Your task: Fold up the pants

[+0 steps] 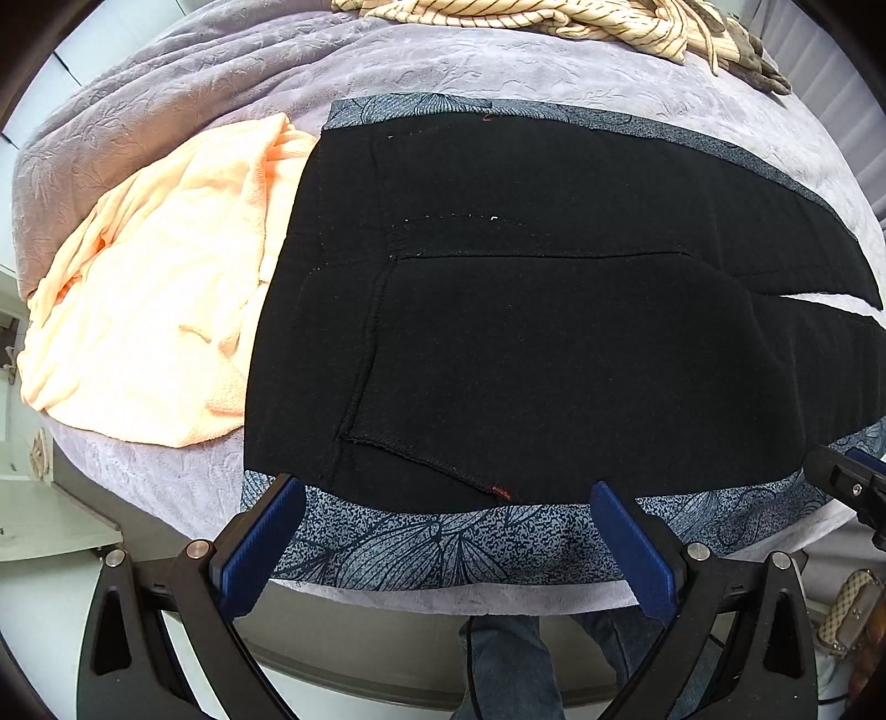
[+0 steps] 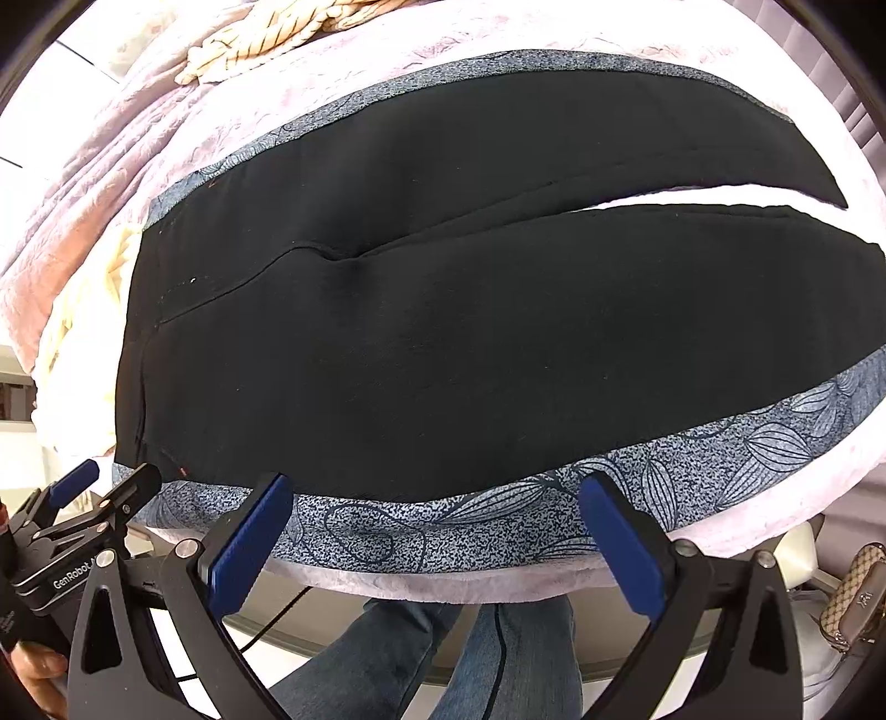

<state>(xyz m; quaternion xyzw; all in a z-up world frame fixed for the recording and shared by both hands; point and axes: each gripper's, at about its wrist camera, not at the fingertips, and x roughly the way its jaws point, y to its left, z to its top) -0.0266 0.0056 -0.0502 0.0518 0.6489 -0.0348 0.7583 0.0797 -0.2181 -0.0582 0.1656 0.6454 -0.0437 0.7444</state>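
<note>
We are holding both grippers over the near edge of the pants (image 1: 554, 343), which are lying flat and spread out on a lavender blanket (image 1: 183, 72). The pants are black with a blue-grey leaf-print band (image 1: 443, 543) running along the near side, and their two legs are parting toward the far right.

The left gripper (image 1: 447, 518) is hanging with its blue pads spread wide, empty, straddling the printed band just below the red stitch on the pants. The right gripper (image 2: 436, 512) is also standing wide and empty over the same band, farther along toward the legs.

To the left of the pants, touching their waist end, a peach towel (image 1: 149, 310) is lying crumpled. Beyond the pants, at the far edge of the blanket, a striped cream cloth (image 1: 526, 16) is lying bunched.
</note>
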